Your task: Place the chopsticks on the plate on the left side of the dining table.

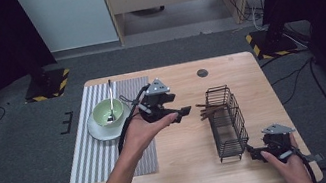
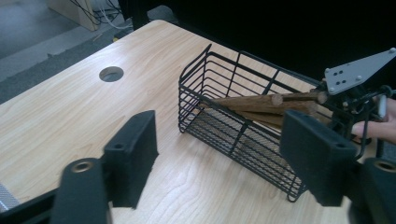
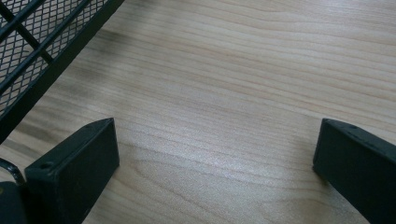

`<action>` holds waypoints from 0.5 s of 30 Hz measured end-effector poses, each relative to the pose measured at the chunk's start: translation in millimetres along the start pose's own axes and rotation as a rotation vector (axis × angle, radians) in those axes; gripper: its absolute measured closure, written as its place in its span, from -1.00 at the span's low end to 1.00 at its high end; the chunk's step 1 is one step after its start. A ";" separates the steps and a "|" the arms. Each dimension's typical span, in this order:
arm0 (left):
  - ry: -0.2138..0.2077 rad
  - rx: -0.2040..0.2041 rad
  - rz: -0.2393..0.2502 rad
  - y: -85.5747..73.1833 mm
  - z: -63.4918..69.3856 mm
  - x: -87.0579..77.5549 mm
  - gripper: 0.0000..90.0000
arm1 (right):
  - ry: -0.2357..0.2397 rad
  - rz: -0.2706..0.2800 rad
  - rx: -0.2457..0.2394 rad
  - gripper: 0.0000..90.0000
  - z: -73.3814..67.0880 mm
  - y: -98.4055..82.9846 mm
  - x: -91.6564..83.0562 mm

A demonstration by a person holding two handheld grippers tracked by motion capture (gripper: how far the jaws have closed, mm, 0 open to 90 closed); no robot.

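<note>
Wooden table (image 1: 185,169) carrying wire basket (image 1: 226,122) toward right edge, wooden sticks (image 1: 208,109) lying inside, ends poking out. Left gripper (image 1: 181,112) hovering mid-table, jaws parted, gripping nothing. Right gripper (image 1: 254,150) resting wide open, empty, beside basket's near end. Judgement: approaching stick ends level, closing squarely, is working best.
</note>
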State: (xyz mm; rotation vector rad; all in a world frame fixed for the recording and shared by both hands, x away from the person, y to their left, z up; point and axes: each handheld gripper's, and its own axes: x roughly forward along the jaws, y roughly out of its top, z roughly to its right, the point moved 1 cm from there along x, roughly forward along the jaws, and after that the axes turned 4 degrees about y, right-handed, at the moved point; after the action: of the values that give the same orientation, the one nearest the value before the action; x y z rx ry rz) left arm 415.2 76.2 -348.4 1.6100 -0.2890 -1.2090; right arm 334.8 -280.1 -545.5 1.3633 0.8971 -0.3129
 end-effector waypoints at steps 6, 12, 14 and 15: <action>-0.032 -0.009 -0.010 6.2 6.4 1.5 -0.13 | 0.000 0.000 0.000 -0.99 0.0 0.0 0.0; -0.032 0.015 -0.026 12.7 13.3 6.2 0.02 | -0.003 0.001 0.001 -0.99 -0.1 0.0 0.1; -0.032 0.011 -0.022 15.5 15.1 9.2 0.09 | -0.003 0.000 0.002 -0.99 -0.1 0.1 0.1; -0.028 0.008 -0.019 15.8 15.4 9.8 0.10 | -0.003 0.001 0.001 -0.99 -0.1 0.1 0.1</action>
State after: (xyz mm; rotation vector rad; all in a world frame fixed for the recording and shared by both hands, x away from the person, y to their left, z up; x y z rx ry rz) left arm 413.0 53.8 -339.7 1.6070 -0.2977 -1.2475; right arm 334.8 -280.0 -545.6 1.3637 0.8938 -0.3151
